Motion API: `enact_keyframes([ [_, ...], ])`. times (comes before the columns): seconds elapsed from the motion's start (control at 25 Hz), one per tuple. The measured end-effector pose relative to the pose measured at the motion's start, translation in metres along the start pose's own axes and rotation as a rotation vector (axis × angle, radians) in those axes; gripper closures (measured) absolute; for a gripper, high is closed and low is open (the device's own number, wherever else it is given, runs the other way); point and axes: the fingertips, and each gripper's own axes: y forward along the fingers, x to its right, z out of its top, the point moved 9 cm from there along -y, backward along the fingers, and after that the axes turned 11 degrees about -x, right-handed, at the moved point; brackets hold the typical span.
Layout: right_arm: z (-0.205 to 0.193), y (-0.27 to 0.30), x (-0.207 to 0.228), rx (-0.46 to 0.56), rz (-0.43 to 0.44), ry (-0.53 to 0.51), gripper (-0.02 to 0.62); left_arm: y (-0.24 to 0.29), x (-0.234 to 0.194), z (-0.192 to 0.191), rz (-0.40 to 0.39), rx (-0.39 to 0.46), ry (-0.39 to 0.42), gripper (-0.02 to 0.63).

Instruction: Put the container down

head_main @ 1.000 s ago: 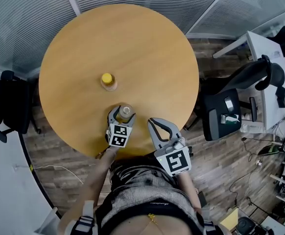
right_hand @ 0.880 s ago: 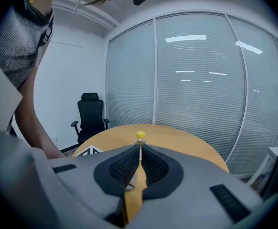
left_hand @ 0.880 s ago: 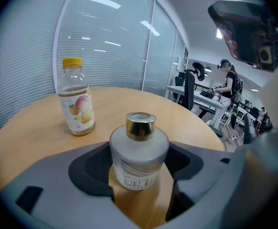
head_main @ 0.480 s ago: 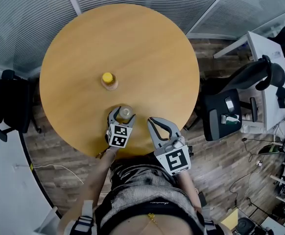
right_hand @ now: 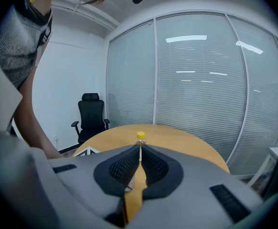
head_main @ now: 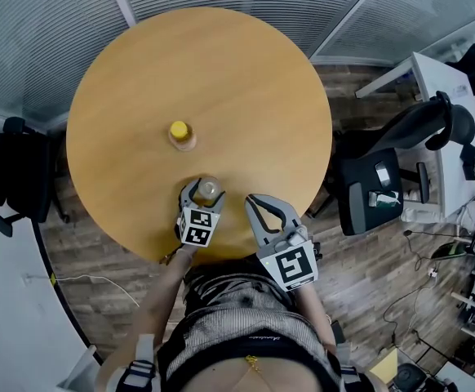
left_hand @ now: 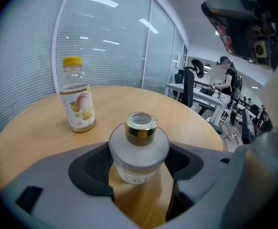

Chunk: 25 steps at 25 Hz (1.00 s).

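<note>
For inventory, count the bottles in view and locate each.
2. A frosted glass bottle with gold collar is held in the left claw at the near edge of the round wooden table; a clear yellow-capped plastic bottle stands near its centre.

A round wooden surface (head_main: 221,72) carried two things: a clear bottle (head_main: 179,132) with a yellow cap near its middle, and a frosted container (head_main: 208,189) with a gold collar close to the near edge.
</note>
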Motion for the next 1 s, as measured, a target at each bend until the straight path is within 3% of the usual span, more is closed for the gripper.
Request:
enact_keyframes([
  [1.0, 0.004, 0.006, 0.011, 0.021, 0.043, -0.014, 0.572, 0.002, 0.004, -0.002, 0.027, -0.005, 0.045, 0.282],
])
